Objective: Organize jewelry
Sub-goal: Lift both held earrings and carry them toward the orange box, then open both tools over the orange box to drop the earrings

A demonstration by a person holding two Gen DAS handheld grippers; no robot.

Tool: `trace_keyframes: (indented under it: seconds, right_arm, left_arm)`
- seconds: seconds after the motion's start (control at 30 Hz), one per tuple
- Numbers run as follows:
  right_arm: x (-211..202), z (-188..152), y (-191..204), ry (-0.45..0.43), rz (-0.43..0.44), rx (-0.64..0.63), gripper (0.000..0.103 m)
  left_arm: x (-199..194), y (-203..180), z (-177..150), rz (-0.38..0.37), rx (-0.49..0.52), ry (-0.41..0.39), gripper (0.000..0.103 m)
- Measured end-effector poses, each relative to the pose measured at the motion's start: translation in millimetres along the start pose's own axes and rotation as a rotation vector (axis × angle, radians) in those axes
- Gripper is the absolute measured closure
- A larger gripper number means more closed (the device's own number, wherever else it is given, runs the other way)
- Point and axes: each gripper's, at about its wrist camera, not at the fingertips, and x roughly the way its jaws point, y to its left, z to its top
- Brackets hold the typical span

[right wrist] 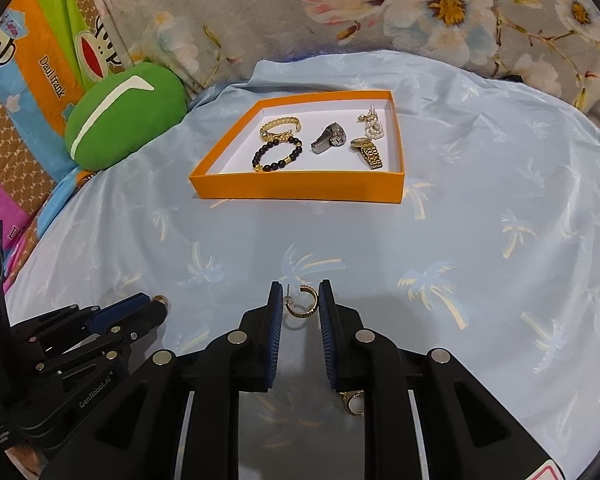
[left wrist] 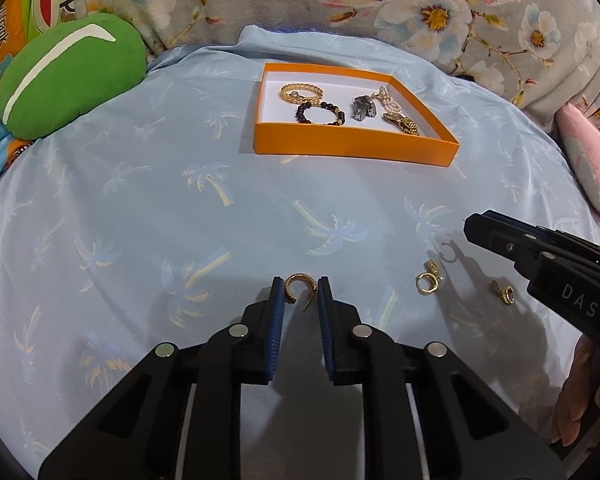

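Note:
An orange tray [left wrist: 352,148] [right wrist: 300,190] on the blue sheet holds a gold bangle, a black bead bracelet [right wrist: 278,155], a grey watch, a pearl piece and a gold watch. My left gripper [left wrist: 300,290] is open, with a gold hoop earring [left wrist: 298,285] lying on the sheet between its fingertips. My right gripper [right wrist: 300,294] is open, with another gold hoop earring [right wrist: 303,302] between its fingertips. Two small gold earrings [left wrist: 427,278] [left wrist: 505,292] lie on the sheet right of the left gripper. One small earring [right wrist: 354,400] shows under the right gripper.
A green cushion [left wrist: 68,76] [right wrist: 124,116] sits at the back left. A floral quilt [left wrist: 420,8] lies behind the tray. A pink pillow [left wrist: 592,160] is at the right edge. The right gripper's body [left wrist: 548,264] reaches in from the right; the left gripper's body [right wrist: 80,340] shows at lower left.

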Motion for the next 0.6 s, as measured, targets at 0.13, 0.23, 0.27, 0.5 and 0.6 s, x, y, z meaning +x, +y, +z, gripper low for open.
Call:
trace_keyframes:
  seconds: [0.13, 0.23, 0.27, 0.5, 0.6]
  right_arm:
    - [-4.9, -0.1, -2.0, -0.015, -0.003, 0.007, 0.086]
    - [-12.7, 5.1, -3.1, -0.041, -0.001, 0.014, 0.086]
    - [-16.2, 9.0, -3.7, -0.053, 0.004, 0.015, 0.086]
    - [-13.0, 54.2, -5.1, -0.095, 0.001, -0.002, 0.086]
    - [1.7, 77.4, -9.2, -0.103, 0.002, 0.013, 0.086]
  left_arm:
    - [-3.4, 1.8, 0.1, 0.001, -0.009, -0.016, 0.087]
    - [-5.8, 2.1, 3.3, 0.003, -0.013, -0.022, 0.087]
    - [-7.1, 2.5, 5.9, -0.006, -0.018, -0.023, 0.087]
    - [-8.9, -2.0, 58.9, -0.037, -0.008, -0.090, 0.087]
    - [3.1, -4.3, 91.5, -0.020, -0.005, -0.128, 0.087]
